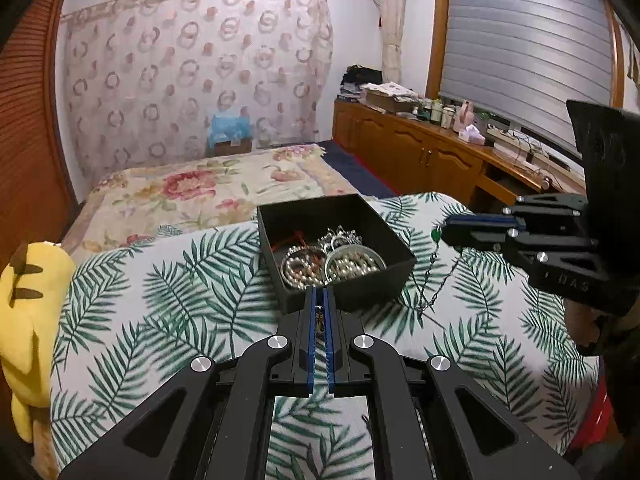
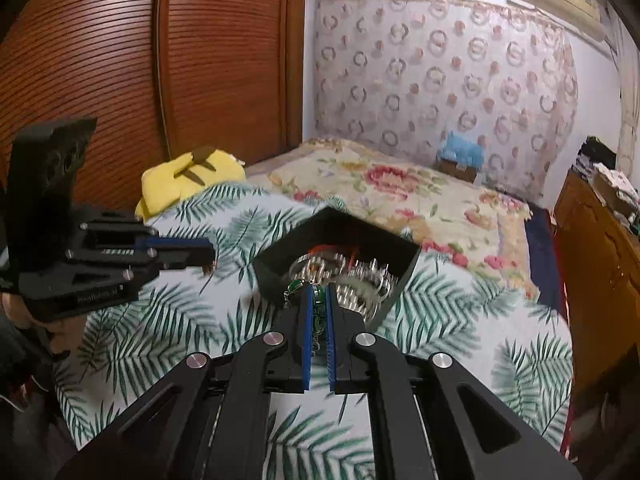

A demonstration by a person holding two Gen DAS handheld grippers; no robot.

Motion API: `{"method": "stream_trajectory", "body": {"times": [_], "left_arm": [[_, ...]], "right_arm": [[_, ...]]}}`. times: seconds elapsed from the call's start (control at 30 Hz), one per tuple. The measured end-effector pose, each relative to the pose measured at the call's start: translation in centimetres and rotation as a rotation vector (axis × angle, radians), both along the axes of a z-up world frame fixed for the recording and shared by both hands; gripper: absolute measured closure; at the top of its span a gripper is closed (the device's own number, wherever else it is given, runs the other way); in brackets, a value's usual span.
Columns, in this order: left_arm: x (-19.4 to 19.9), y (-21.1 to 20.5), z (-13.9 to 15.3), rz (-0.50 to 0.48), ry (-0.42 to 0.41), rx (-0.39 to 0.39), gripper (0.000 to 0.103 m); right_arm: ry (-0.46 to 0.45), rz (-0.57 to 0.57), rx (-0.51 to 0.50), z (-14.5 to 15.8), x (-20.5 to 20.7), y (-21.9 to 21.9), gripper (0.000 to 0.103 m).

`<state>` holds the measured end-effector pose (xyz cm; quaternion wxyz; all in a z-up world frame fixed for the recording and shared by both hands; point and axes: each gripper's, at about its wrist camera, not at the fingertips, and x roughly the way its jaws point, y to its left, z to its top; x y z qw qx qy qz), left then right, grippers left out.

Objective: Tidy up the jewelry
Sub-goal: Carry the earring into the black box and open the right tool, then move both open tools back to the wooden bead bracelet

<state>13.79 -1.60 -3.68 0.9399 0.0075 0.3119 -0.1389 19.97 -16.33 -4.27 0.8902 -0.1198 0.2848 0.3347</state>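
A black open box (image 1: 368, 280) sits on the palm-leaf cloth and holds pearl strands and silver jewelry (image 1: 332, 260); it also shows in the right wrist view (image 2: 280, 256). My left gripper (image 1: 319, 292) is shut on a small dark pendant (image 1: 319, 320), just in front of the box's near wall. My right gripper (image 2: 318, 292) is shut on a green-bead necklace (image 2: 319, 312) at the box's near corner. In the left wrist view the right gripper (image 1: 444, 232) holds that necklace's chain (image 1: 430, 280), which hangs down beside the box's right wall.
A yellow plush toy (image 1: 28, 304) lies at the left edge of the cloth. A floral bedspread (image 1: 208, 192) lies behind the box. A wooden cabinet (image 1: 420, 152) with clutter stands at the right. A slatted wooden wardrobe (image 2: 120, 80) stands at the left.
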Motion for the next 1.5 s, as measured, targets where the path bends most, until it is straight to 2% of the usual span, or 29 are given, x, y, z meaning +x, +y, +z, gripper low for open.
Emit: {"method": "stream_trajectory", "body": {"times": [0.27,0.7,0.77,0.9,0.97,1.07,1.13,1.33,1.5], "left_arm": [[2.3,-0.1,0.0,0.002,0.008,0.006,0.1],[6.7,-0.7,0.1,-0.008,0.021,0.002,0.1],[7.2,-0.7,0.1,-0.013,0.028,-0.011,0.1],[8.2,-1.0,0.1,-0.017,0.035,-0.015,0.1],[8.5,-1.1,0.0,-0.017,0.04,-0.018,0.1],[8.6,-1.3,0.0,-0.019,0.049,-0.025,0.093],[8.2,-1.5,0.0,-0.022,0.046,-0.021,0.073],[5.4,-1.6,-0.6,-0.043,0.055,-0.009,0.07],[2.3,-1.9,-2.2,-0.08,0.103,0.007,0.069]], "right_arm": [[-0.053,-0.007,0.035,1.4,3.1,0.9,0.096],[0.002,-0.01,-0.017,-2.1,6.5,1.8,0.096],[-0.001,-0.023,-0.028,-2.4,6.6,1.6,0.094],[-0.004,-0.037,-0.04,-2.5,6.5,1.1,0.076],[0.001,-0.044,-0.039,-2.6,6.4,0.7,0.076],[0.015,-0.056,-0.024,-2.8,5.7,-0.2,0.076],[0.028,-0.058,-0.01,-2.9,4.8,-0.8,0.076],[0.067,-0.054,0.005,-3.7,1.9,-1.8,0.076],[0.104,-0.038,-0.01,-4.9,-0.4,-1.8,0.076]]}}
